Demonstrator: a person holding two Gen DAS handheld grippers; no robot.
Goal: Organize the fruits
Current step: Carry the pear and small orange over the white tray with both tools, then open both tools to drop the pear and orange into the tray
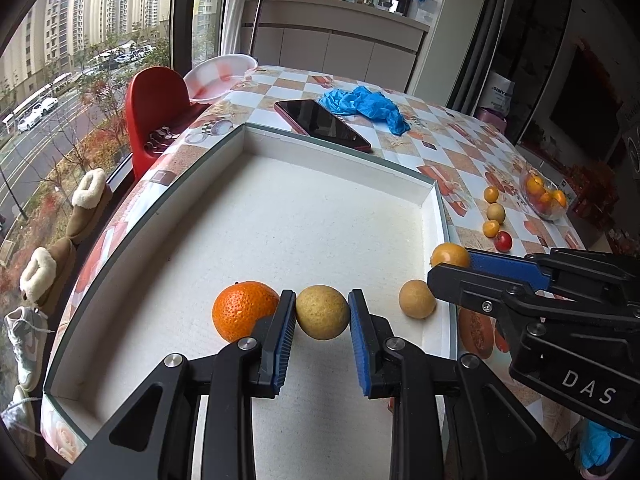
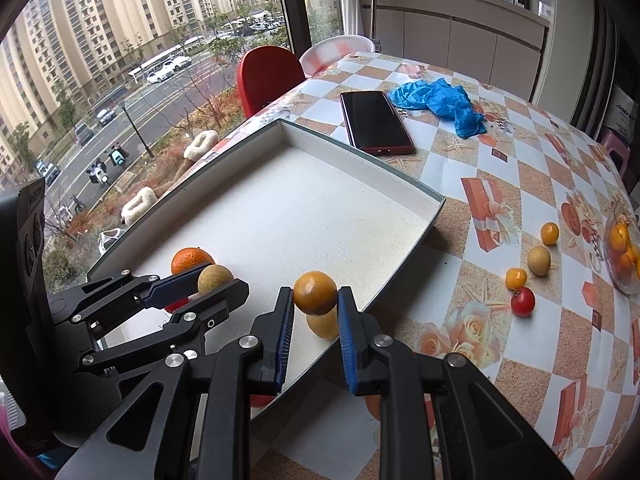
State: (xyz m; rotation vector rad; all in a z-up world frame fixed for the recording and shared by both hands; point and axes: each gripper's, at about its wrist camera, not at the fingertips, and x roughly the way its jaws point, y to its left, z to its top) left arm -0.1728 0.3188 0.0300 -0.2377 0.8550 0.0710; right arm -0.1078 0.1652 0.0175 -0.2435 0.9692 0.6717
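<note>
While hovering inside the white tray [image 1: 280,220], left hand-held gripper [image 1: 322,312] clasping a tan fruit [image 1: 322,311] beside the orange [image 1: 244,314]; right hand-held gripper [image 2: 315,294] gripping a yellow-orange fruit [image 2: 315,293] above the tray's corner.

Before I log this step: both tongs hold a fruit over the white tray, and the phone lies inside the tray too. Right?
Not quite. The phone lies outside the white tray, on the tablecloth beyond its far wall, as the right wrist view shows. The left tongs hold a tan fruit, the right tongs an orange-yellow fruit.
</note>
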